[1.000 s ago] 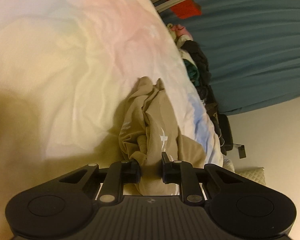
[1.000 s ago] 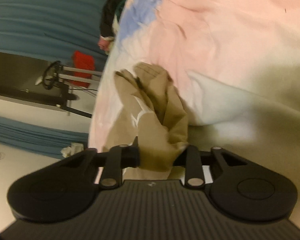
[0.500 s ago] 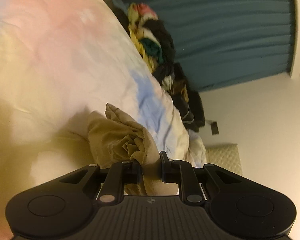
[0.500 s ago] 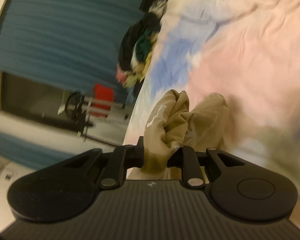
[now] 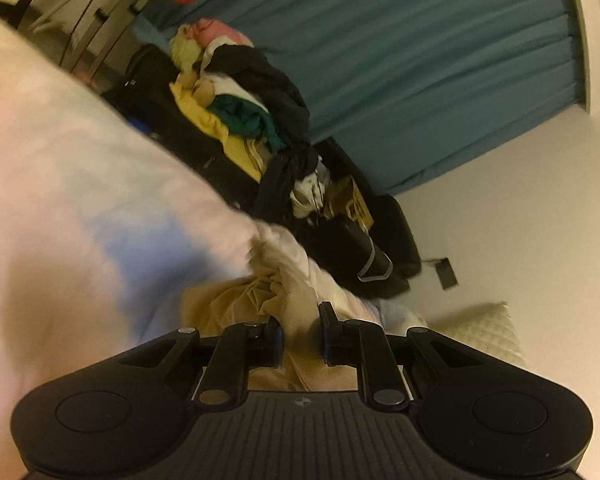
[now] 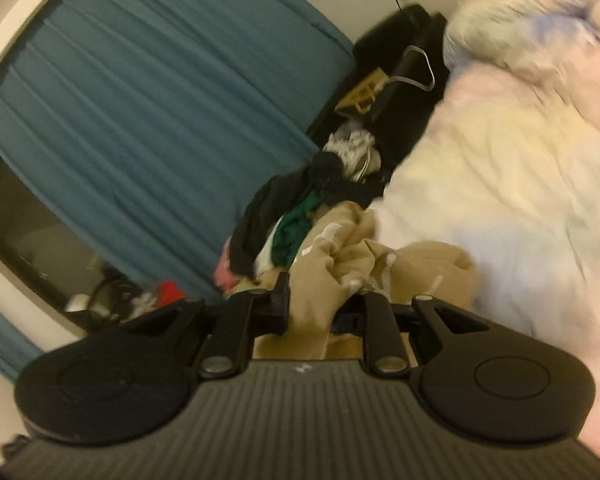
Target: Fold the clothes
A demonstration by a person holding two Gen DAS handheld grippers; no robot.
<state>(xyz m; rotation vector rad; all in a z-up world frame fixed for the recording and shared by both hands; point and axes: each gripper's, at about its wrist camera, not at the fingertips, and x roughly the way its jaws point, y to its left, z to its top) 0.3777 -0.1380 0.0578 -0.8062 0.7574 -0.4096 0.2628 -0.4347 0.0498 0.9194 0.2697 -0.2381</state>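
Bedspread (image 5: 80,200) edge lies just past both grippers clamping tan garment (image 6: 332,272).

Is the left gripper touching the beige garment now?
Touching. In the left wrist view, the left gripper has the beige garment bunched between its fingers, with the pads pressing on the cloth.

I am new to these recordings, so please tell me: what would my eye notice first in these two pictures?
First, the tan garment, bunched low in the middle of each view, pinched by both the left gripper and the right gripper. Under it spreads a pale pastel bedcover. Beyond the bed's edge a heap of mixed clothes lies on dark luggage, with a teal curtain behind.
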